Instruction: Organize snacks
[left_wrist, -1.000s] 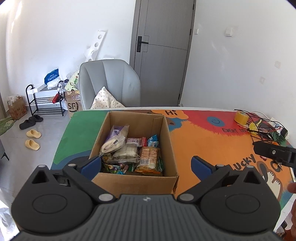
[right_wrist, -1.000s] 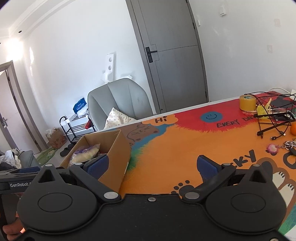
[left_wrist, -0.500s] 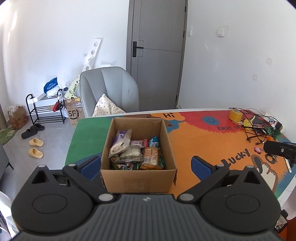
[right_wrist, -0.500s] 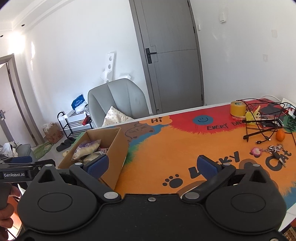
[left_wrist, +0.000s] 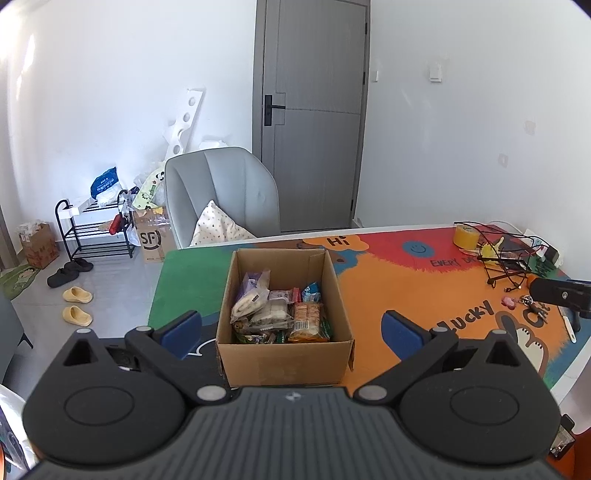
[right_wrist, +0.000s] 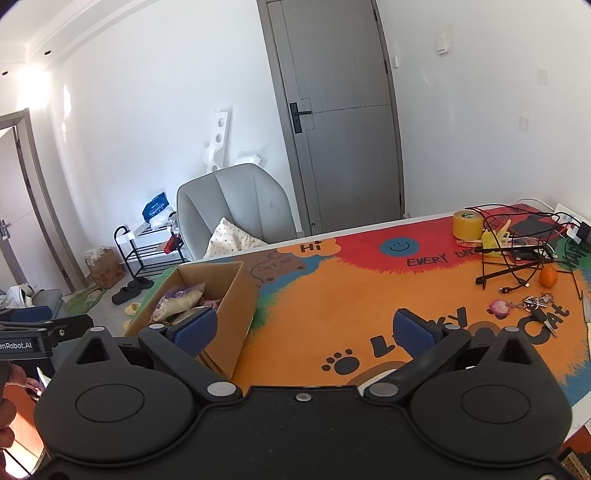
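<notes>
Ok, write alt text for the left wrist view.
An open cardboard box full of snack packets sits on a colourful cartoon table mat, framed by the open, empty left claw. Behind are a grey chair and a closed grey door.

Bright, even daylight fills both fisheye views, with strong glare on the upper-left wall (right_wrist: 35, 86) in the right view. Focus is sharp; straight edges bow outward, and the corners vignette to black.
</notes>
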